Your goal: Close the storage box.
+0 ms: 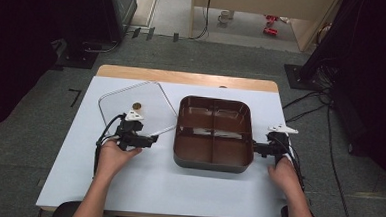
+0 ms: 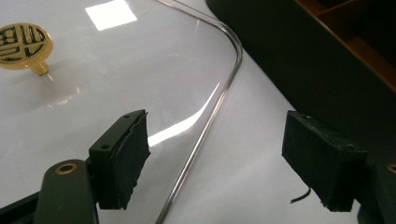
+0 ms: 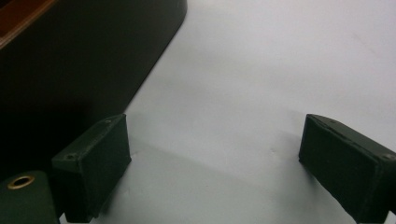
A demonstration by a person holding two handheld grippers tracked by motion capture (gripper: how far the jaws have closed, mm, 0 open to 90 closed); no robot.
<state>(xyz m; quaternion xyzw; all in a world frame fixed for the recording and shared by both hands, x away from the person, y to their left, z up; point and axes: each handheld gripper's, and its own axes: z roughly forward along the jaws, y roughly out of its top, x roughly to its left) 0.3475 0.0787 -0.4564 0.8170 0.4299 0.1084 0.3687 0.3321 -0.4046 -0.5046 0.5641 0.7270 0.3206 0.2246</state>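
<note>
- L gripper [image 2: 215, 158]: jaws apart, grasping nothing, straddling clear lid [image 2: 140, 70] rim.
- Lid's gold knob [image 2: 23, 44]: embossed mark, unreadable.
- R gripper [image 3: 212, 163]: jaws apart, empty, beside brown tray [image 1: 212, 162].

Left gripper [image 2: 215, 161] low over white table [image 2: 252, 177], jaws spread wide. Clear lid [image 2: 140, 70] flat on table, metal rim curving from 12 o'clock down to 6 o'clock, passing between the jaws. Gold knob [image 2: 23, 44] at 10 o'clock on lid. Dark tray wall [image 2: 289, 60] at 2 o'clock, brown inside.
</note>
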